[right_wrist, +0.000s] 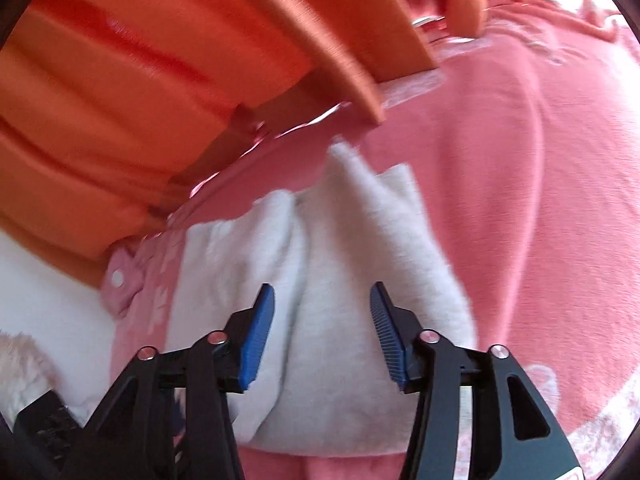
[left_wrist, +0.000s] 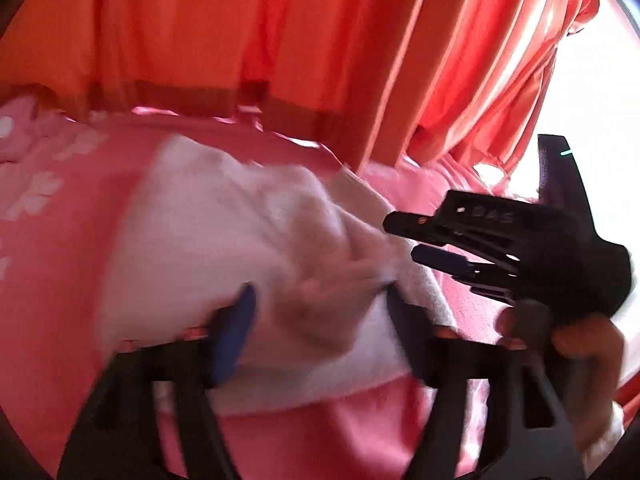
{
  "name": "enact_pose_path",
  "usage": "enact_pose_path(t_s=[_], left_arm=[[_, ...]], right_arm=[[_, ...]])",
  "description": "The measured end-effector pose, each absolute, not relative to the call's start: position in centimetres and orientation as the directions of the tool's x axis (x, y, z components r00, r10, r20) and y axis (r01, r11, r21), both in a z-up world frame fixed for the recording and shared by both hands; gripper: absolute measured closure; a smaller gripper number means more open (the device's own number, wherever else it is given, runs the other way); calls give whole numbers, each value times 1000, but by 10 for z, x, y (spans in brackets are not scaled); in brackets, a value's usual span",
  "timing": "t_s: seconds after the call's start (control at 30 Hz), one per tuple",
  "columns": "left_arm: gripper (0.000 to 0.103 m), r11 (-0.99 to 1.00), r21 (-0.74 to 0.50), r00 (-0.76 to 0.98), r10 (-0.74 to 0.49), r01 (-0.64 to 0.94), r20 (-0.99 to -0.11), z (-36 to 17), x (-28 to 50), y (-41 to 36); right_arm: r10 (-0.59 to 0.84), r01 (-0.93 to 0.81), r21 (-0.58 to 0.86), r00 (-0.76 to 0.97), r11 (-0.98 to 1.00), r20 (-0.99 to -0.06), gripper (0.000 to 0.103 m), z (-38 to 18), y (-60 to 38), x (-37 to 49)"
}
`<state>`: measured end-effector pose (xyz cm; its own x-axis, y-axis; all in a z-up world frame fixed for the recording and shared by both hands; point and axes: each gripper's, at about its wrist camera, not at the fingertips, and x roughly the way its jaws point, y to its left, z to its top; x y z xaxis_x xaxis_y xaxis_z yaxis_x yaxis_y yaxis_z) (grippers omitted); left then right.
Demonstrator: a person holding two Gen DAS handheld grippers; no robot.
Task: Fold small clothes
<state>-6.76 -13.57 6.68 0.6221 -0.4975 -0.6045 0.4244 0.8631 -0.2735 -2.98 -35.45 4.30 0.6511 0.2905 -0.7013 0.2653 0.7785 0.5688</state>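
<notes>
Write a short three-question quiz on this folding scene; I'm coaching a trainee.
1. True or false: the right claw grips the white garment.
2. The blanket under the garment is: A pink, B blue, C green.
3. What hangs behind the bed?

Key:
1. False; both the right claw and the left claw stand open, nothing pinched.
2. A.
3. Orange curtains.

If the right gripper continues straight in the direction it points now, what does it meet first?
Most likely the white garment lying on the pink blanket; the right gripper is open just over it, though depth is unclear.
</notes>
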Motion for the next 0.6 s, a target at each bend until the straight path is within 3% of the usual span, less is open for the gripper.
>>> enact_pose_path(t_s=[0.2, 0.33, 0.43, 0.57, 0.6], left_arm=[[24, 935, -54, 640, -281, 349, -715, 35, -69, -102], [26, 956, -62, 595, -228, 286, -771, 5, -61, -92], [60, 952, -143, 556, -276, 272, -784, 2, -54, -84], [88, 937, -227, 540, -340, 266, -770, 15, -53, -80], [89, 932, -237, 531, -353, 275, -771, 16, -54, -81]], right_arm=[[423, 178, 615, 580, 768, -696, 46, 34, -317, -11], [420, 148, 562, 519, 813, -744, 41, 27, -287, -1], [370, 127, 518, 560, 846, -741, 82, 35, -283, 1], [456, -74, 675, 790, 734, -410, 85, 98, -321, -47], [409, -56, 651, 818, 757, -404, 85, 105, -332, -58]])
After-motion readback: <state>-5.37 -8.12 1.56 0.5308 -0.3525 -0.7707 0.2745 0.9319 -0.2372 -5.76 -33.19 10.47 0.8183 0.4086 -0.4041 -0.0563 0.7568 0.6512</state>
